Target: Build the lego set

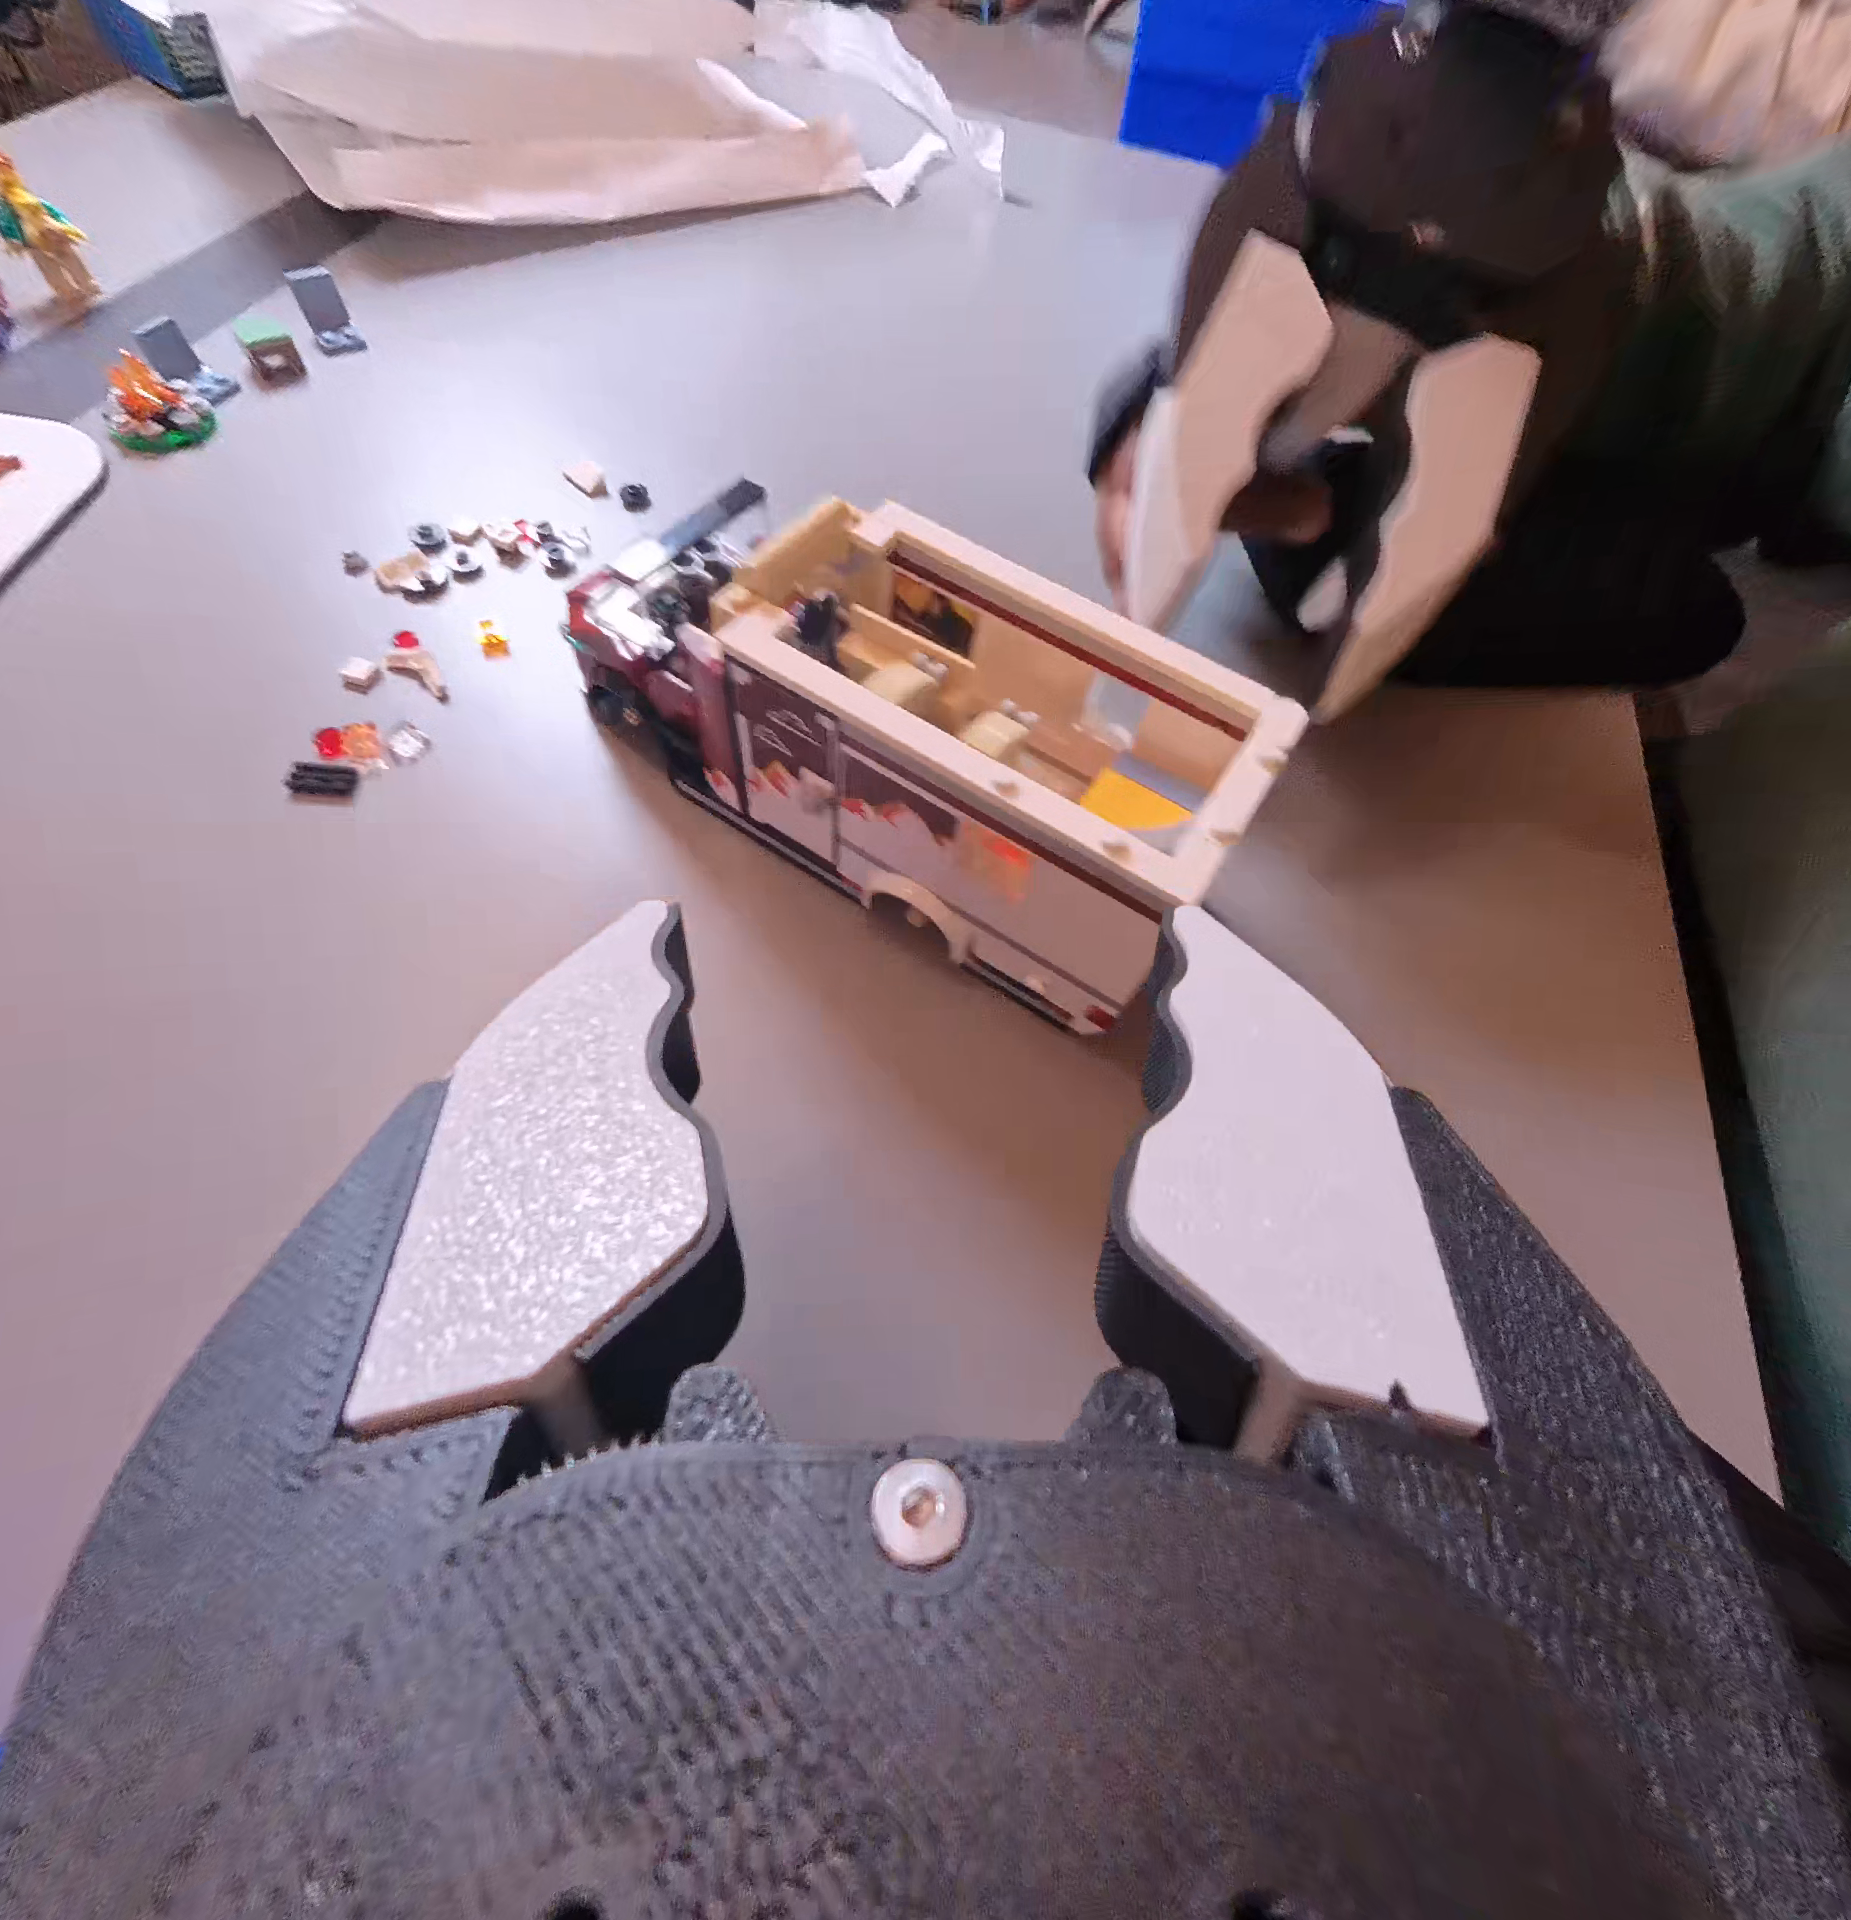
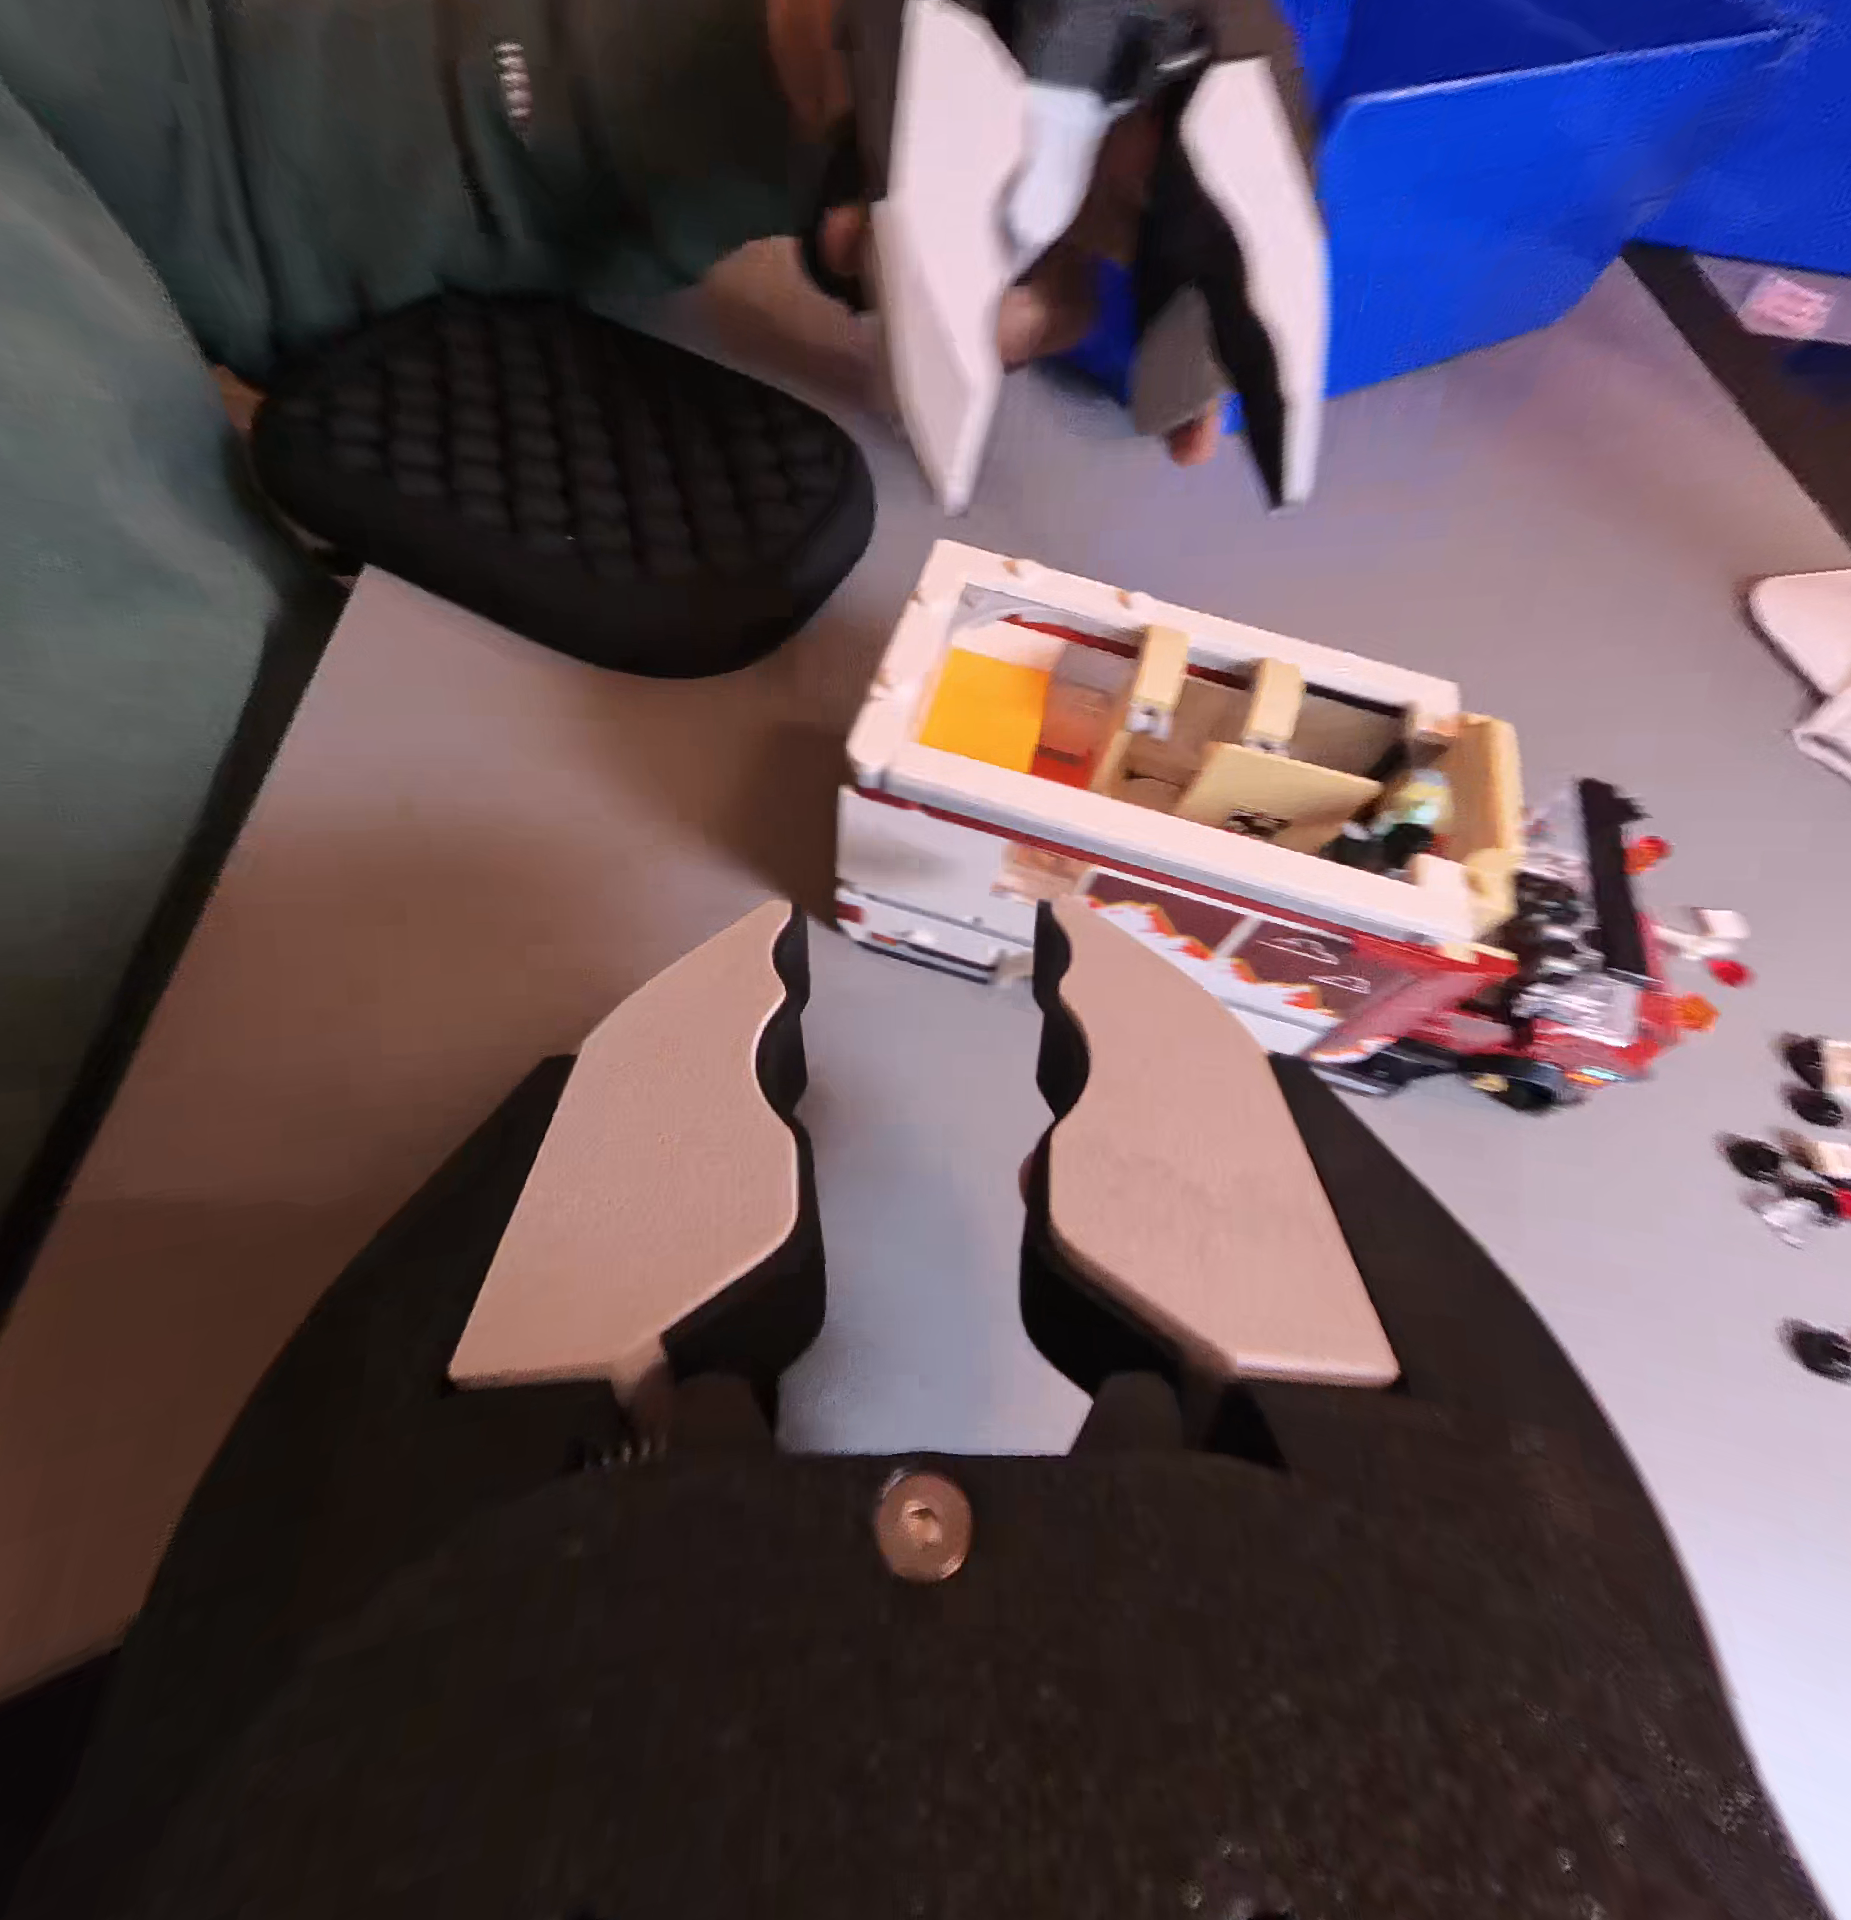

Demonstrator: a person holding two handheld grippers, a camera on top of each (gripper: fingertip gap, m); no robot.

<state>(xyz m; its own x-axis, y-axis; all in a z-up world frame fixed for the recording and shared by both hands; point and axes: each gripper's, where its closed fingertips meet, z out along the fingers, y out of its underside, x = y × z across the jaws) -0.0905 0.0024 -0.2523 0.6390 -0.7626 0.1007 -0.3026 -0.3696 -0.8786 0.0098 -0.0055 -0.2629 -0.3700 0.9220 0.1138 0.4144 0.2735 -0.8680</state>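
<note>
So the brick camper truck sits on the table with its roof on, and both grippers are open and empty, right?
Not quite: the brick camper truck has no roof. The right wrist view looks straight into its interior. The rest holds: it sits on the table, and left gripper and right gripper are open and empty.

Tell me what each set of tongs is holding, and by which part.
Nothing is held. The left tongs and the right tongs are both open, above the table near the roofless toy truck.

An office-like room: a grey table point(image 1: 900, 312), a mesh chair seat point(image 2: 557, 488), blue bins point(image 2: 1586, 197).
</note>
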